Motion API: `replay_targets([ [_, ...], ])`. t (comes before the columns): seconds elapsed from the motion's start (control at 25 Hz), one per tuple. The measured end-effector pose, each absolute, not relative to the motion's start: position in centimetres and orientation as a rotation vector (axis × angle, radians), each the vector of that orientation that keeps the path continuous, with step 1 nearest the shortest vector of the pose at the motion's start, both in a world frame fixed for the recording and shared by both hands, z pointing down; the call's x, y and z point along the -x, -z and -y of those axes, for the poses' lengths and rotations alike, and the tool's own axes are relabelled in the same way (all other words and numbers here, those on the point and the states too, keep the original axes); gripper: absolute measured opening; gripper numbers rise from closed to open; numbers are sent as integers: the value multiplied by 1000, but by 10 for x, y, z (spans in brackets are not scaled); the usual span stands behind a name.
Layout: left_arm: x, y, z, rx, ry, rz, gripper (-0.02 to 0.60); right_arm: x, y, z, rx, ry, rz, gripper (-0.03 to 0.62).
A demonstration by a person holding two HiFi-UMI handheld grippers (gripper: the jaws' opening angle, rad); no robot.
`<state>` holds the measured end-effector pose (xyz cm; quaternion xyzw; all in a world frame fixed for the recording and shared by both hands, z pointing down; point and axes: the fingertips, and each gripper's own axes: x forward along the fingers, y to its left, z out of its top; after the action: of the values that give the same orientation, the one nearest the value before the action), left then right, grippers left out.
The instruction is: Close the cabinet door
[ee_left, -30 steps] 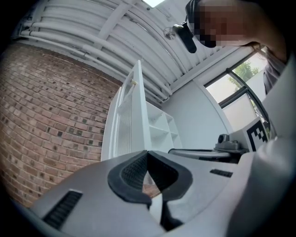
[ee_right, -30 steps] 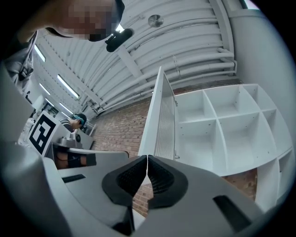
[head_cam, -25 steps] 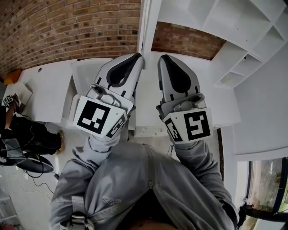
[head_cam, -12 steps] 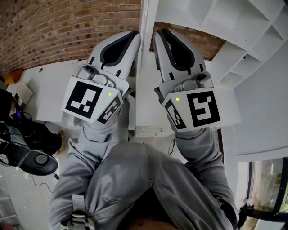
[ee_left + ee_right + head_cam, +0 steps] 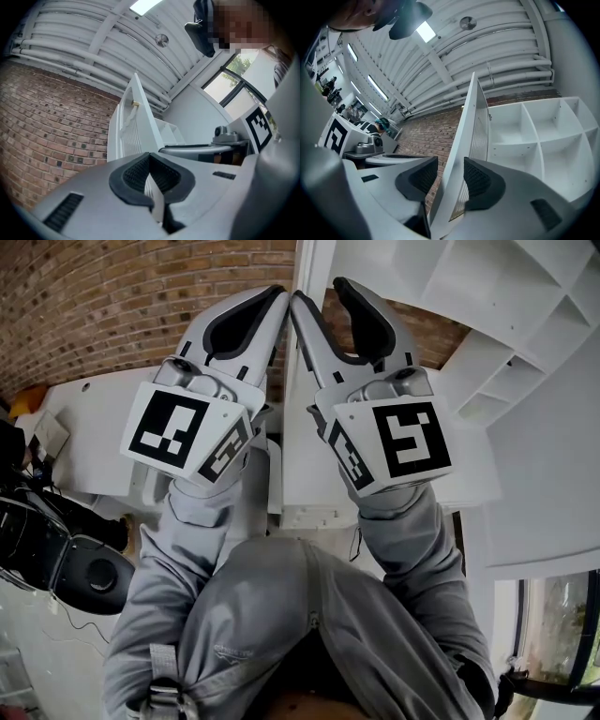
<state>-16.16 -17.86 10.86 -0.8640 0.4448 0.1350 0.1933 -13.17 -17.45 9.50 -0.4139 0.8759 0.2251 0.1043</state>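
White-painted louvred cabinet door (image 5: 461, 133) stands swung out, edge-on to the white open-shelved cabinet (image 5: 534, 136), with its free edge between the jaws of the right hand-held gripper (image 5: 450, 164). Those jaws have just been opening and now stand wide apart. The left pad is clear of the panel, with brick showing in the gap. The right pad lies close along the ribbed face, and neither pad clamps. The left hand-held gripper (image 5: 150, 157) has its pads together at the tips and holds nothing. It sits just beside the door on the side of the red-brown brick wall (image 5: 47, 122).

With no grip on it, the door looks free to swing. A shove from a jaw's flank could skid off the smooth painted edge. The jaw on the cabinet side could be pinched between door and shelving as the gap shuts. Pressing on the thin slats rather than the frame might flex them, and a hard push might make the door bounce back off the carcass.

The door looks like rigid painted board, a flat frame round narrow parallel ribs. The shelving is made of plain square-cornered compartments. The brick is rough and matt. The gripper pads are black, cross-hatched and probably rubbery, set in smooth grey moulded shells.
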Motion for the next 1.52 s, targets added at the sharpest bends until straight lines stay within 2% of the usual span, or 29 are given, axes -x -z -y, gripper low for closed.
replay_targets([
  [0.6,176,-116,198,2419,-380,-1292,6,145,-102,208,1353,-705,-2531,187],
  [1.16,160,-117,214,2478,-395,-1208,6,130,-99,206,1348,-693,-2523,186],
  [1.52,125,-121,223,2562,-414,-1089,6,94,-99,213,1442,-678,-2505,148],
])
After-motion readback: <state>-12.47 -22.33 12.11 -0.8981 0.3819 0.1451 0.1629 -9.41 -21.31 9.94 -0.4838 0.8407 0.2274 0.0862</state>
